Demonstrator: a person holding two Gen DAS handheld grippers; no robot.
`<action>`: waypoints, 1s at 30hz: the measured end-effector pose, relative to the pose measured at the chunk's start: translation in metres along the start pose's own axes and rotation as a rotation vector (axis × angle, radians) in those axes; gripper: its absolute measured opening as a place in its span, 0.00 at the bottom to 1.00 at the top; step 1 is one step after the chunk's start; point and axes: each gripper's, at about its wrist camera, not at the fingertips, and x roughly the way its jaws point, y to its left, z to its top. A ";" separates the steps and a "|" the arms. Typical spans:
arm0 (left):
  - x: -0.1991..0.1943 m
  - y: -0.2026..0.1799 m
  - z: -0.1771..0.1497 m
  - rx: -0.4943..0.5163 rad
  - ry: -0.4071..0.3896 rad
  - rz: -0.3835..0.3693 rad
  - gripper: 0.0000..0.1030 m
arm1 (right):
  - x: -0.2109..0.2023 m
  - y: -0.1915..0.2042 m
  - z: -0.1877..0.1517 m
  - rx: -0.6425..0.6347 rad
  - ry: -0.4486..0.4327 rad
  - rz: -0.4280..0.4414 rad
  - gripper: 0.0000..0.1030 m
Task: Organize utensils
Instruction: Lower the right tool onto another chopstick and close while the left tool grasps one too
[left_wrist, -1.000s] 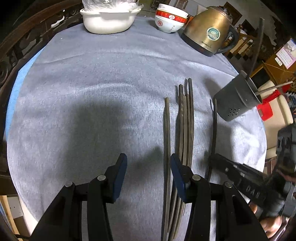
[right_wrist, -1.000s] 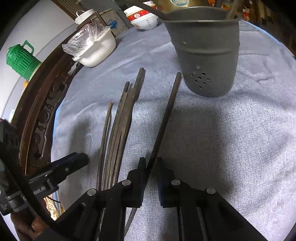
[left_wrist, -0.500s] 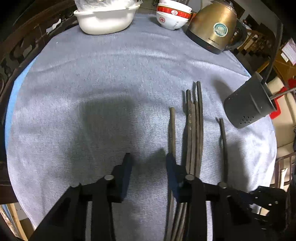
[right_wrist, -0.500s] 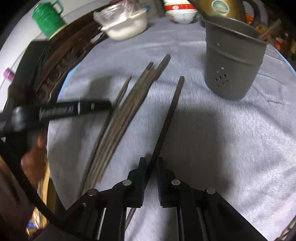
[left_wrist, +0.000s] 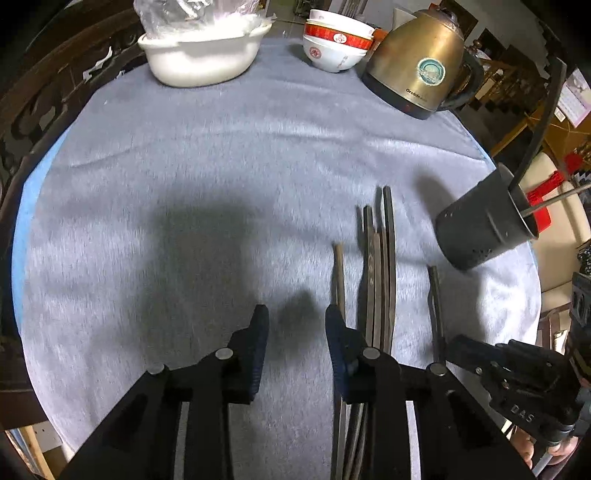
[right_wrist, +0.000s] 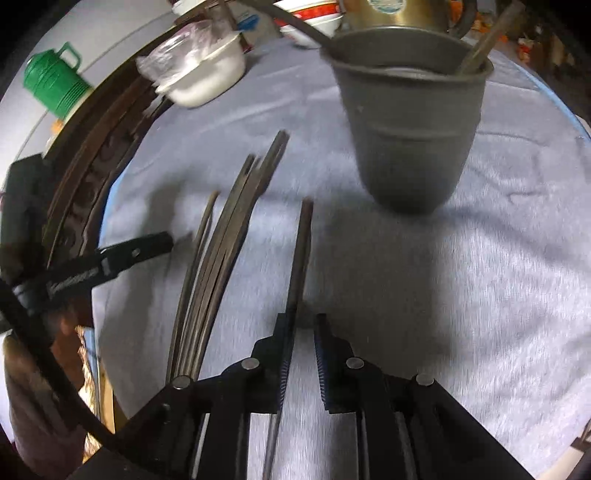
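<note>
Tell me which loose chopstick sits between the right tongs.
The lone chopstick lying nearest the grey holder, apart from the bundle. It runs between the right tongs, whose jaws are opening; it lies against one of them.

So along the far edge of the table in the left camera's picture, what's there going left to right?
White dish with a plastic bag → stacked bowls → brass kettle → grey utensil holder, nearer and at the right edge.

Grey-clothed table (left_wrist: 221, 177) carries chopsticks (left_wrist: 380, 280), holder (left_wrist: 480, 229), kettle (left_wrist: 417, 70), bowls (left_wrist: 332, 44).
</note>
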 end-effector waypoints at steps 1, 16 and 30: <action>0.002 -0.001 0.003 0.003 0.004 -0.002 0.31 | 0.001 0.000 0.004 0.010 -0.007 -0.009 0.16; 0.028 -0.010 0.017 0.017 0.063 -0.026 0.32 | 0.020 0.017 0.018 -0.037 -0.054 -0.120 0.10; 0.043 -0.019 0.022 0.067 0.062 0.042 0.13 | 0.020 0.011 0.023 -0.028 -0.017 -0.113 0.09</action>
